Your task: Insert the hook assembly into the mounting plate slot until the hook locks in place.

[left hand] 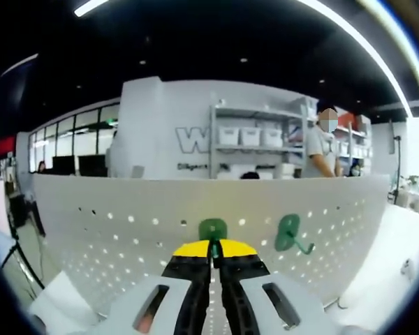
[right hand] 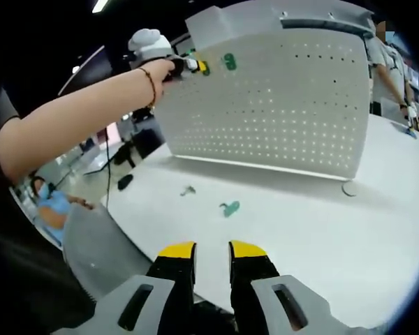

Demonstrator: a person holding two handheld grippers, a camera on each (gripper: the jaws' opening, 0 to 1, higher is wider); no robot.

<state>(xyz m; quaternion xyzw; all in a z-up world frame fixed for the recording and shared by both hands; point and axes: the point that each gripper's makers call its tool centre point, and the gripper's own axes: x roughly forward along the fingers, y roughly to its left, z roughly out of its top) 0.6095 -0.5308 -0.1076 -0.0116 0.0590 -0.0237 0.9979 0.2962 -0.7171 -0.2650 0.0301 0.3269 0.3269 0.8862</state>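
One hook [left hand: 290, 234] hangs on the pegboard [left hand: 91, 216]; left gripper [left hand: 213, 250], jaws closed, presses a second [left hand: 212, 229] in. Right gripper [right hand: 212, 255] hangs parted, empty; another hook [right hand: 230, 208] waits on the table [right hand: 335, 230].

My left gripper view faces the pegboard [left hand: 195, 209] close; right view sits farther back, board [right hand: 279, 98] at 12 o'clock.

two hooks [left hand: 213, 229] [left hand: 290, 234] sit side by side on the upright pegboard [right hand: 279, 105], another hook [right hand: 230, 208] on the table [right hand: 321, 223] before it.
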